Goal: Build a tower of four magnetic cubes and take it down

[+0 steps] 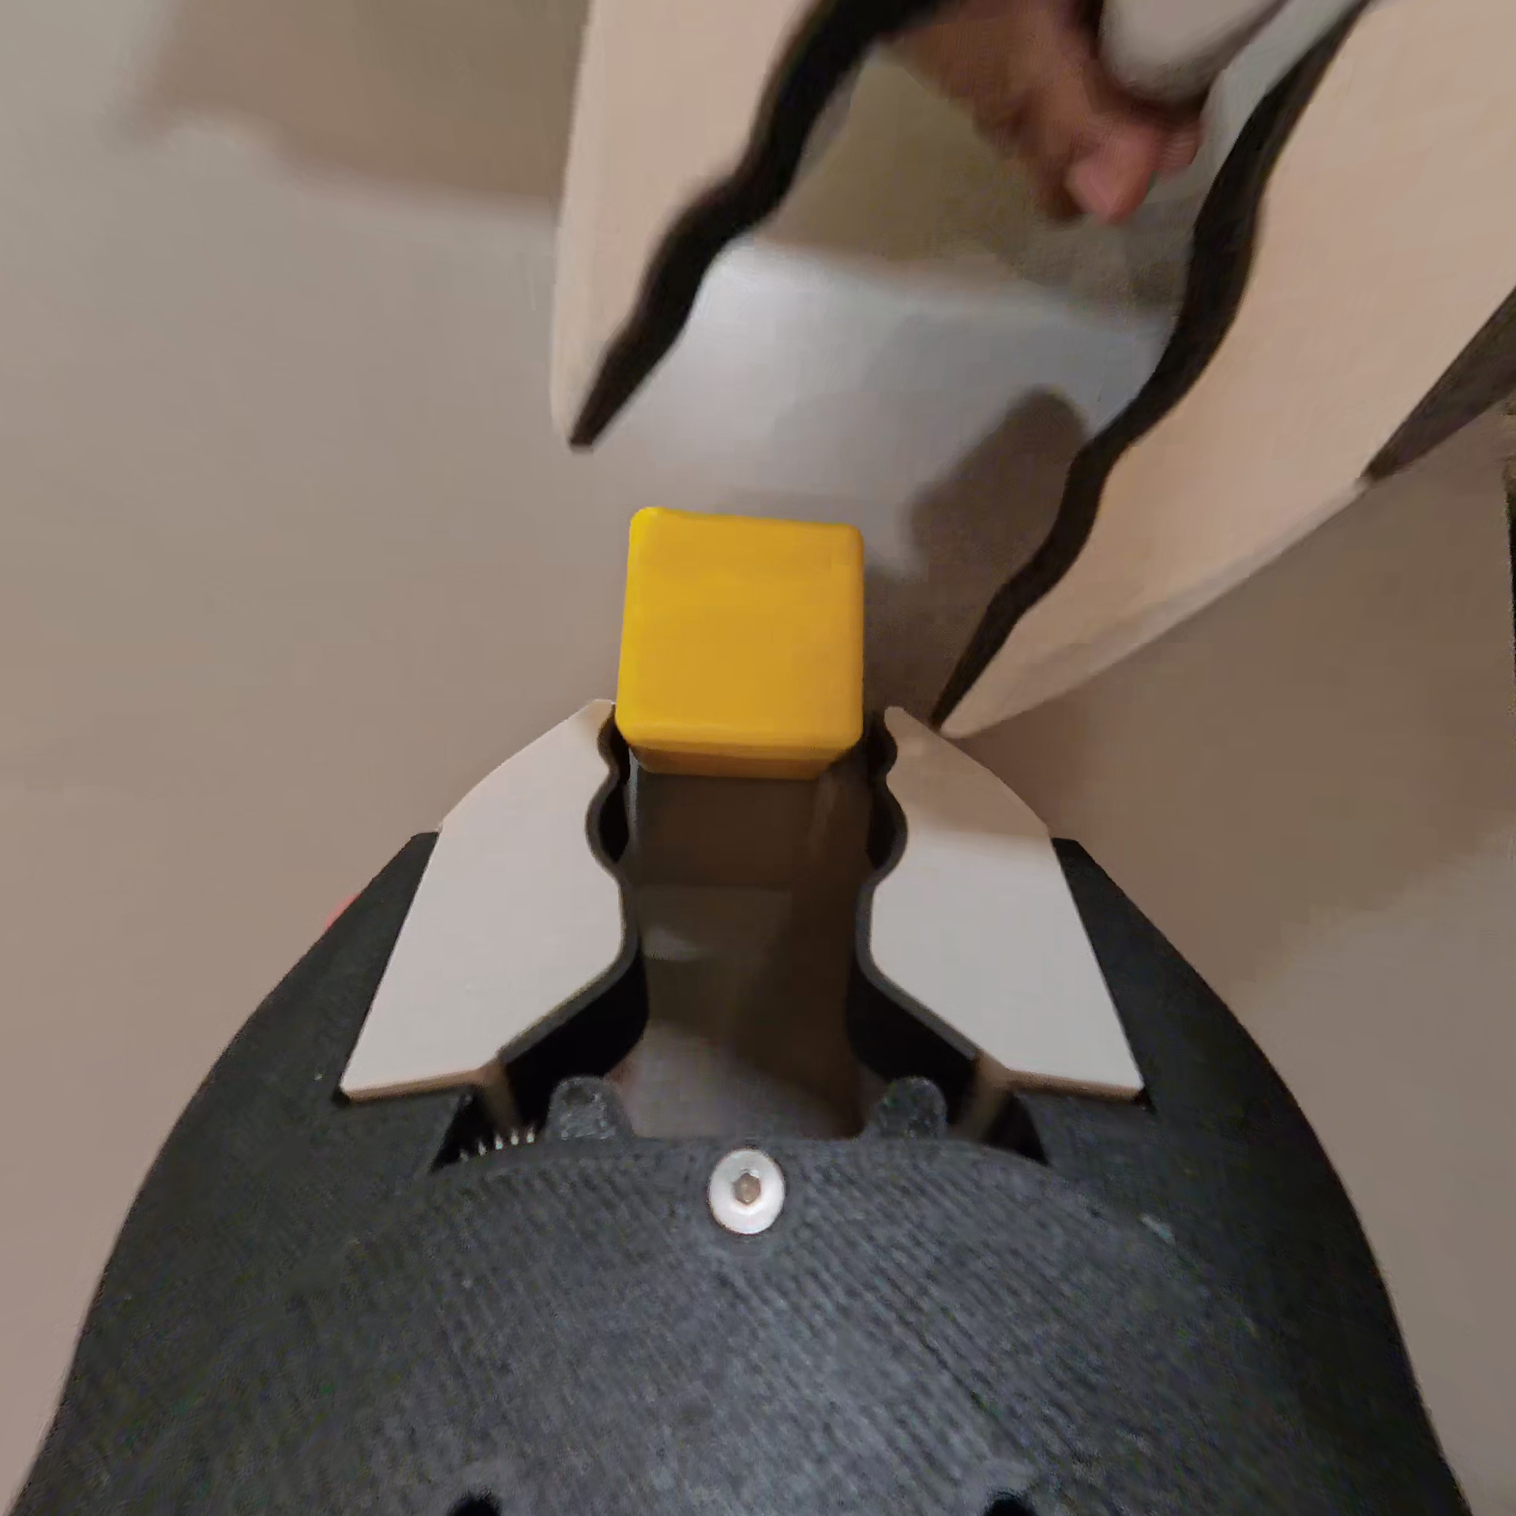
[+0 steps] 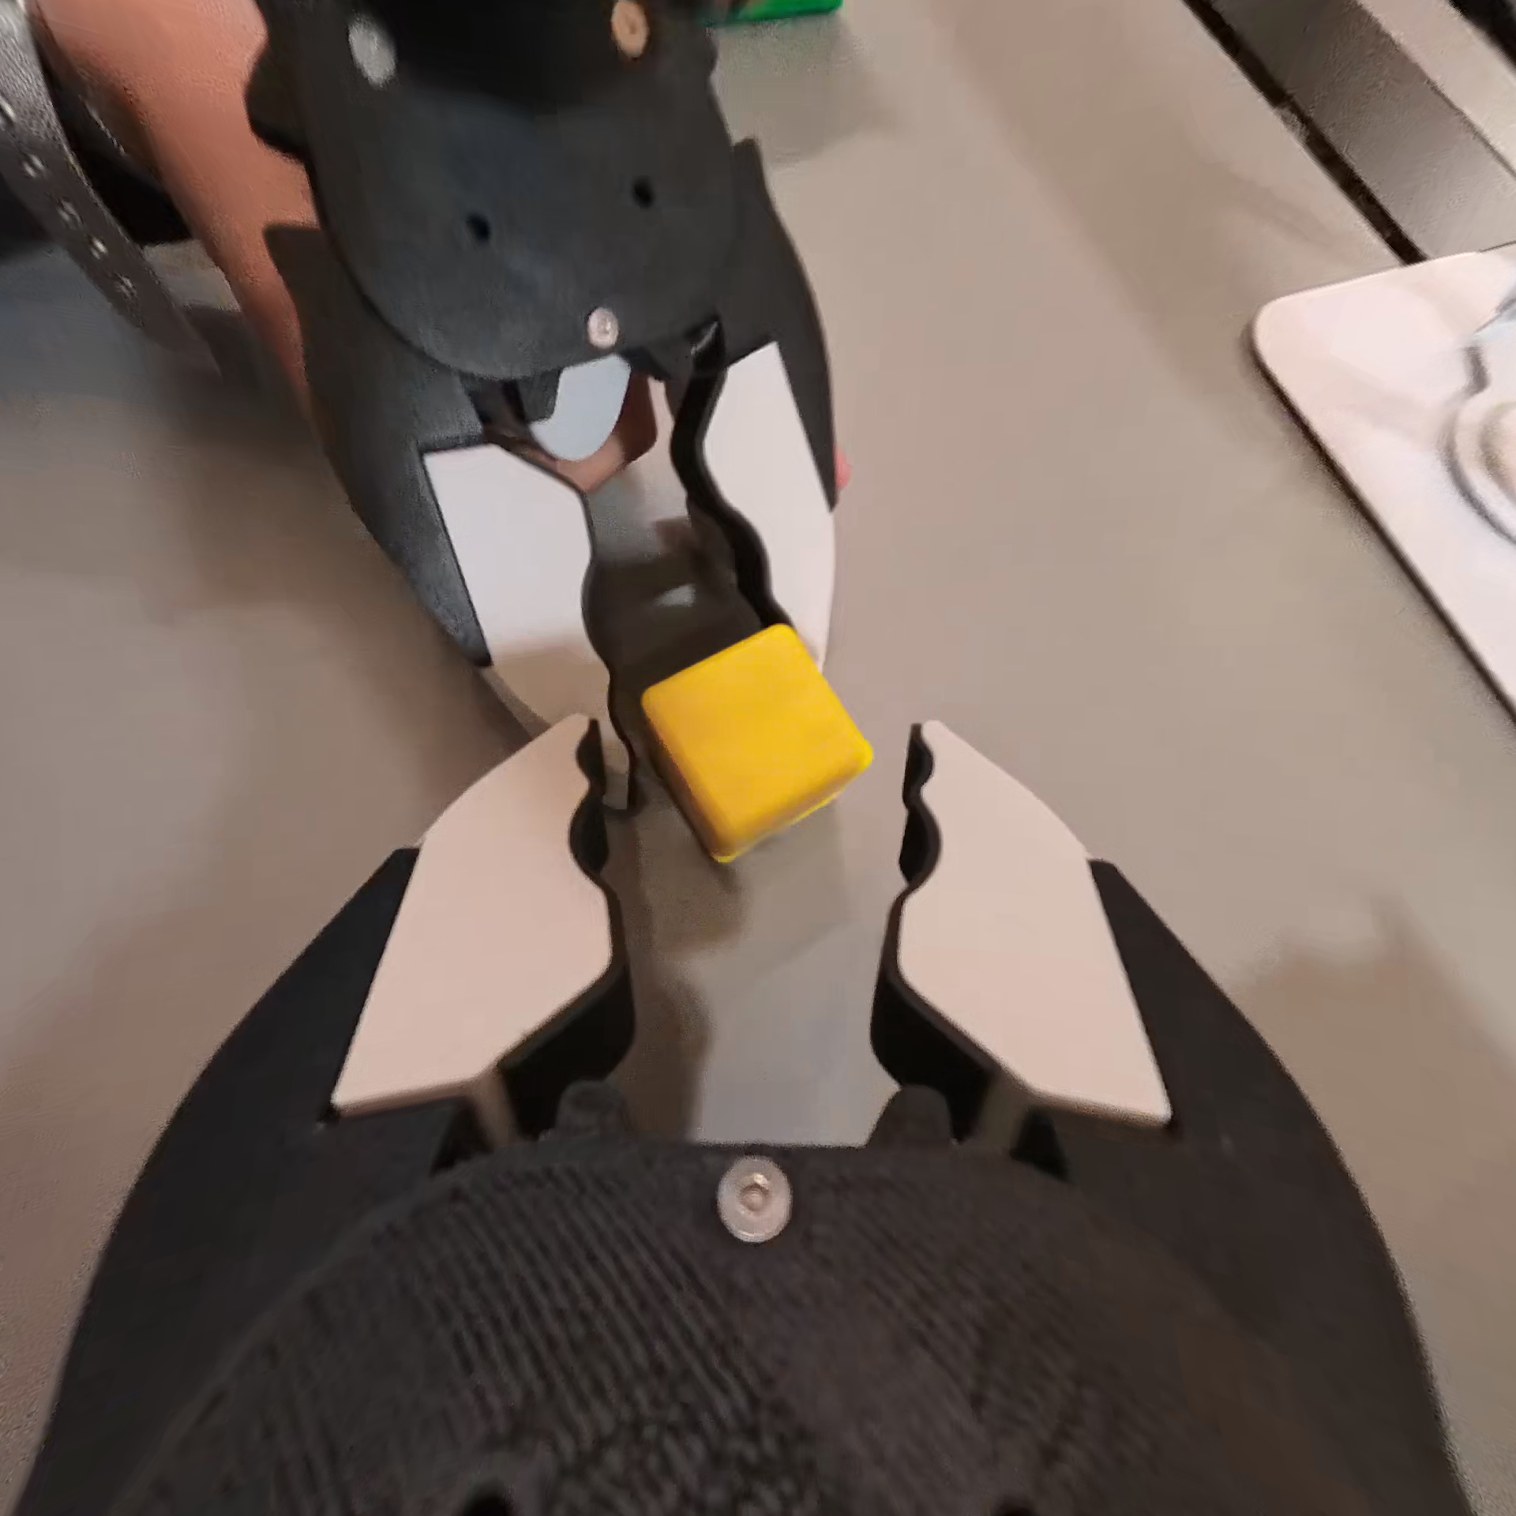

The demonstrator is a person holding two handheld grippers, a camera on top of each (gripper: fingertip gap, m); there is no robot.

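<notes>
The left tool [image 1: 742, 726] is clamped on a yellow cube [image 1: 738, 640], gripping it at the fingertips and tilting down toward the grey counter [image 1: 246, 574]. Beyond the cube, the right tool [image 2: 755, 738] faces it with its fingers spread apart, the cube just ahead of their tips and nearer the left one. Only the right wrist view shows a white tray [image 2: 1378, 410] right of the cube and a green object [image 2: 779, 8] far behind it. The left wrist view alone shows the blurred hand [image 1: 1091, 123] behind the right tool.
</notes>
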